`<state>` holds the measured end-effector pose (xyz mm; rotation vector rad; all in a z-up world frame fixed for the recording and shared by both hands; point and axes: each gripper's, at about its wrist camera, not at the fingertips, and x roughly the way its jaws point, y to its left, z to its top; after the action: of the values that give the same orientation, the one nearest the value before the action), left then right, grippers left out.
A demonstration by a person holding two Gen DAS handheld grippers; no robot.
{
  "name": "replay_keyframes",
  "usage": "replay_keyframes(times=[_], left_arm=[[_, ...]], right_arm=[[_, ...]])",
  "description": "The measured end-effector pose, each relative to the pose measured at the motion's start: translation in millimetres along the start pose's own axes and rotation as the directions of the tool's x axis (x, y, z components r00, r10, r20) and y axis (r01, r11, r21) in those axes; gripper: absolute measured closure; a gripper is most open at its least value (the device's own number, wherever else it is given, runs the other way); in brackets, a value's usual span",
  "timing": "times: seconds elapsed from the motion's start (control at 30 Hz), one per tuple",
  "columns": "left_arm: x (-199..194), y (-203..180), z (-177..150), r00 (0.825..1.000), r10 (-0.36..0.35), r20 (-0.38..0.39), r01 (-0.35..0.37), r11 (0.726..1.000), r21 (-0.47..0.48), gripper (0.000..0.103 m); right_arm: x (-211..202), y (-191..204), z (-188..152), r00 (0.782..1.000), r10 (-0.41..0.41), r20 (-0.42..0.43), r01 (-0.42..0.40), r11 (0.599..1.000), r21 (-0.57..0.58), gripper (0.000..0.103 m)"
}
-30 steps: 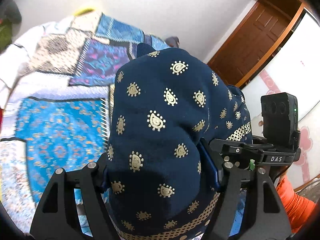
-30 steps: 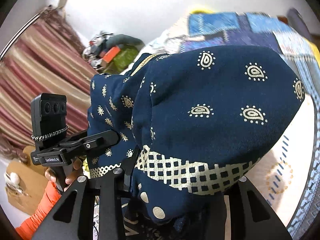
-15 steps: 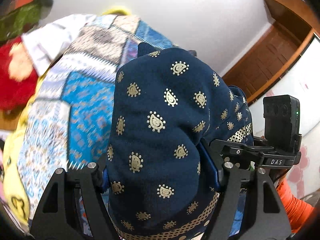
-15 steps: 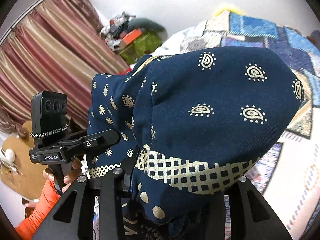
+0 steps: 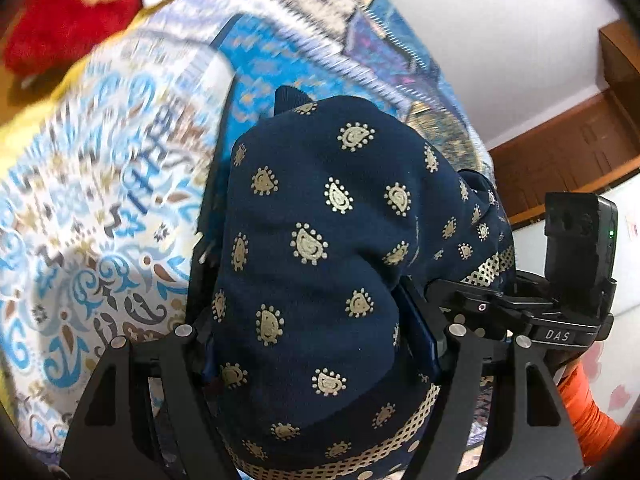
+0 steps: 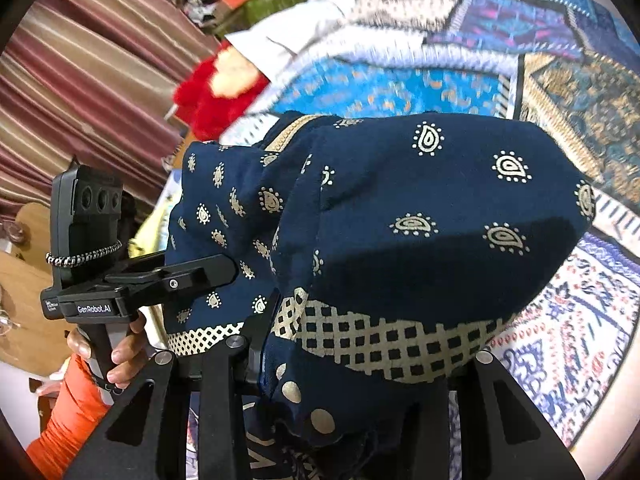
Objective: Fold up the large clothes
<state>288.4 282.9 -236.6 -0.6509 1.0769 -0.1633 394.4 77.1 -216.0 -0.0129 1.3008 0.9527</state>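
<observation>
Navy garment [image 5: 320, 264] with gold paisley print and a gold checked border band is bunched high between both tools, above a patchwork bedspread [image 5: 100, 208] in blue, white and brown. Left gripper [image 5: 320, 344]: fabric fills the whole gap between its 2 black arms, the blue pad on the right side pressed into the cloth, so the fingers are clamped wide on a thick wad of the garment. Right gripper [image 6: 360, 344]: its fingertips are buried under the draped cloth; the border band lies across them and the fabric mounds up from between the arms, so it reads as clamped on the garment too, on a thinner fold. Writing: from the left wrist view the other tool's black module [image 5: 580, 240] shows "DAS" in white and a small green light; from the right wrist view the opposite tool's module [image 6: 92, 216] carries "GenRobot.AI" on its base, with smaller print beside it too small to read. A hand [image 6: 116, 344] with an orange sleeve [image 6: 68, 412] grips that handle. Far left: red plush item [image 6: 212, 96], striped curtain [image 6: 80, 72]. Far right in the left wrist view: wooden door [image 5: 568, 160].
</observation>
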Motion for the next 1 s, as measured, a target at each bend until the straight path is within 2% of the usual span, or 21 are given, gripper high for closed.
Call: replay_keyframes(times=[0.2,0.37,0.47,0.57,0.63,0.67,0.7,0.73,0.8,0.9,0.93,1.0], left_arm=[[5.2,-6.3,-8.5,0.998,0.057,0.017,-0.058,0.993,0.104,0.03],[4.0,-15.4,-6.8,0.991,0.13,0.035,-0.134,0.977,0.166,0.029],[-8.5,-30.4,-8.1,0.975,0.206,0.08,-0.219,0.949,0.227,0.029],[-27.6,-52.7,-14.2,0.942,0.289,0.168,-0.329,0.894,0.306,0.029],[-36.3,-67.8,-20.7,0.929,0.302,0.216,-0.363,0.86,0.36,0.028],[-38.5,-73.1,-25.3,0.928,0.299,0.225,-0.365,0.851,0.377,0.024],[-37.7,-78.0,-30.8,0.929,0.295,0.224,-0.364,0.845,0.391,0.016],[-34.6,-82.2,-37.8,0.929,0.296,0.223,-0.365,0.837,0.408,0.012],[-26.0,-85.1,-50.0,0.921,0.322,0.221,-0.388,0.814,0.431,0.008],[-2.7,-77.0,-68.2,0.893,0.406,0.192,-0.448,0.769,0.456,0.006],[0.4,-72.2,-73.6,0.888,0.42,0.187,-0.457,0.765,0.454,0.002],[1.1,-60.3,-82.0,0.888,0.424,0.179,-0.458,0.772,0.44,0.0]], right_arm=[[22.6,-9.2,4.7,0.999,-0.014,-0.035,0.014,1.0,-0.004,0.067],[21.4,-23.5,0.4,0.997,-0.046,-0.058,0.047,0.999,0.014,0.05],[1.8,-24.7,-3.8,0.997,-0.065,-0.05,0.066,0.998,0.003,0.048],[-24.3,-22.8,-8.3,0.995,-0.103,-0.015,0.103,0.995,-0.013,0.048],[-43.8,-15.0,-11.7,0.991,-0.129,0.029,0.13,0.991,-0.036,0.048],[-53.6,-8.3,-14.2,0.988,-0.142,0.059,0.145,0.988,-0.057,0.047],[-59.6,-3.1,-16.1,0.987,-0.143,0.079,0.149,0.986,-0.073,0.045],[-63.8,4.2,-18.1,0.986,-0.14,0.096,0.149,0.985,-0.091,0.042],[-64.3,17.4,-23.7,0.986,-0.126,0.109,0.139,0.983,-0.117,0.027],[-44.0,33.7,-39.2,0.986,-0.152,0.062,0.162,0.967,-0.195,0.024],[-35.1,35.7,-44.1,0.984,-0.175,0.034,0.178,0.958,-0.224,0.024],[-13.9,34.3,-54.9,0.97,-0.242,-0.028,0.225,0.935,-0.274,0.024]])
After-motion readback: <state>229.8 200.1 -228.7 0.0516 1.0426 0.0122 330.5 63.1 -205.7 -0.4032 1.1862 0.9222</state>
